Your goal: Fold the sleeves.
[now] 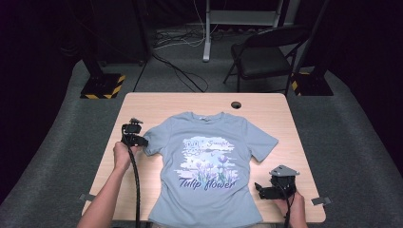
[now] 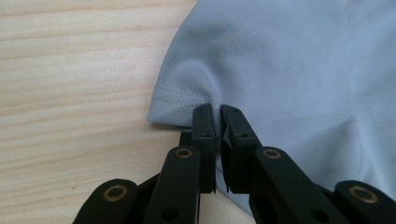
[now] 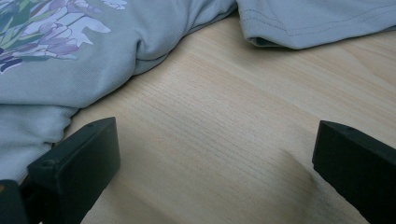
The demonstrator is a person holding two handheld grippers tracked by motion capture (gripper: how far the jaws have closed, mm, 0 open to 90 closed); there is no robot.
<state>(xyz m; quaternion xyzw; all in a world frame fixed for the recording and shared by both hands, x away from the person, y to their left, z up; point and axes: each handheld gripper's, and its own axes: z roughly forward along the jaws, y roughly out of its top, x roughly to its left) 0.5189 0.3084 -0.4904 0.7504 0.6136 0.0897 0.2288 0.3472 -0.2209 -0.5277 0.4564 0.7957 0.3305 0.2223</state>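
Matt cloth T-shirt (image 1: 209, 161), smooth wood table (image 1: 157, 107)

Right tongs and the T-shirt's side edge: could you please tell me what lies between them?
Nothing: bare wooden table separates the open right tongs from the T-shirt, as the right gripper view shows.

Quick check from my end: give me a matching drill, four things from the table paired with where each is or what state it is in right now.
Things:
1. left gripper
2. right gripper
3. T-shirt
4. cable hole

States or places:
A. lying flat, print side up, on the middle of the table
B. jaws wide apart over bare wood beside the shirt's side
C. near the table's far edge, beyond the collar
D. jaws shut on the hem of a sleeve

Pairs: 1-D, 2-B, 3-A, 4-C
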